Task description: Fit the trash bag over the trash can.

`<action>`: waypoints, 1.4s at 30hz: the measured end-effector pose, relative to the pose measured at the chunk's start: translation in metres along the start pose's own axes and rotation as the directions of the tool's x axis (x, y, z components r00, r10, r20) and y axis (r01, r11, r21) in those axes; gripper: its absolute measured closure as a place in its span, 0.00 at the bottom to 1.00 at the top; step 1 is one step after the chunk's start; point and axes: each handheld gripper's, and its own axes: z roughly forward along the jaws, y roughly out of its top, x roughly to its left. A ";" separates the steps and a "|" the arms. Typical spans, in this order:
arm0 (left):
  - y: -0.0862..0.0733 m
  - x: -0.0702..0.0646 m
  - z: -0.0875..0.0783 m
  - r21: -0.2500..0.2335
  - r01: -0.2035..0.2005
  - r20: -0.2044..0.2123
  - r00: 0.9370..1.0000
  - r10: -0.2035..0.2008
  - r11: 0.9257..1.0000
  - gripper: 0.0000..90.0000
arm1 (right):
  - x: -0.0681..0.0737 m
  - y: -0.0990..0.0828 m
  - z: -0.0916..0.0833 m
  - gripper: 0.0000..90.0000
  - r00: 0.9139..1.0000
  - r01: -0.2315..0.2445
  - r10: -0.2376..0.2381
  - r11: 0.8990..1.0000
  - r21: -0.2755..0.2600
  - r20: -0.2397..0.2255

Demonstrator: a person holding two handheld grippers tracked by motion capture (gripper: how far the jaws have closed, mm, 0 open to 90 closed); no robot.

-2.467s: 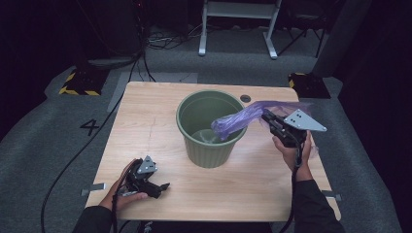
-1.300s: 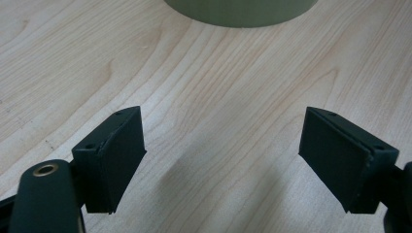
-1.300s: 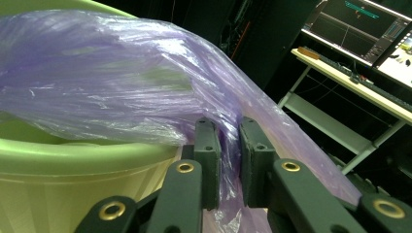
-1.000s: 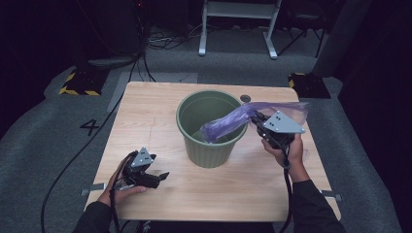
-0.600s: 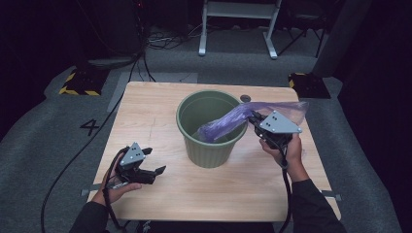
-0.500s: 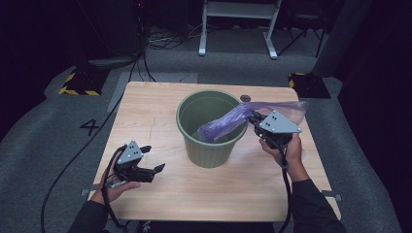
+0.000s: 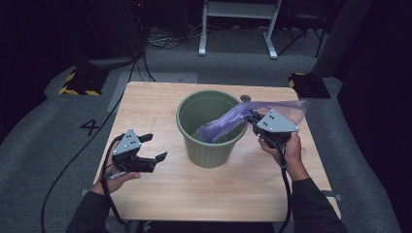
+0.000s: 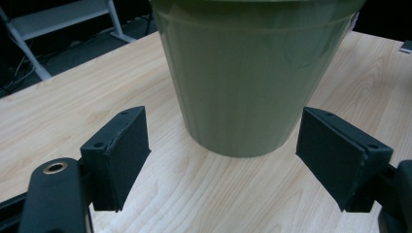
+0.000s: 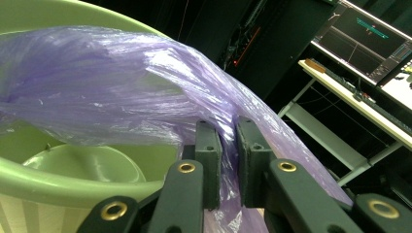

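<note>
The bag is pinched between the right gripper's pads, which press close on a fold of purple film just beside the bin's rim; from there it trails over the rim and down inside, its other end fanned out behind the gripper. The left gripper hangs with jaws spread wide on nothing, facing the bin's wall near the table's left edge. Cables and a metal stand lie beyond.

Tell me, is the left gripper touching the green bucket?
Apart. In the left gripper view, the left gripper has open fingers with bare table before the green bucket.
</note>
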 end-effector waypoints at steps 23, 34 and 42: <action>0.086 -0.007 0.010 -0.101 -0.068 0.056 0.996 0.074 0.993 0.23 | 0.008 0.009 0.011 0.91 0.999 0.029 -0.029 0.999 0.015 -0.023; 0.116 -0.031 0.040 -0.066 -0.142 0.103 0.984 0.148 0.988 0.21 | 0.014 0.013 0.014 0.91 0.998 0.044 -0.043 0.999 0.019 -0.038; 0.128 -0.047 0.062 -0.030 -0.188 0.131 0.973 0.191 0.982 0.21 | 0.017 0.015 0.015 0.90 0.998 0.052 -0.051 0.999 0.018 -0.043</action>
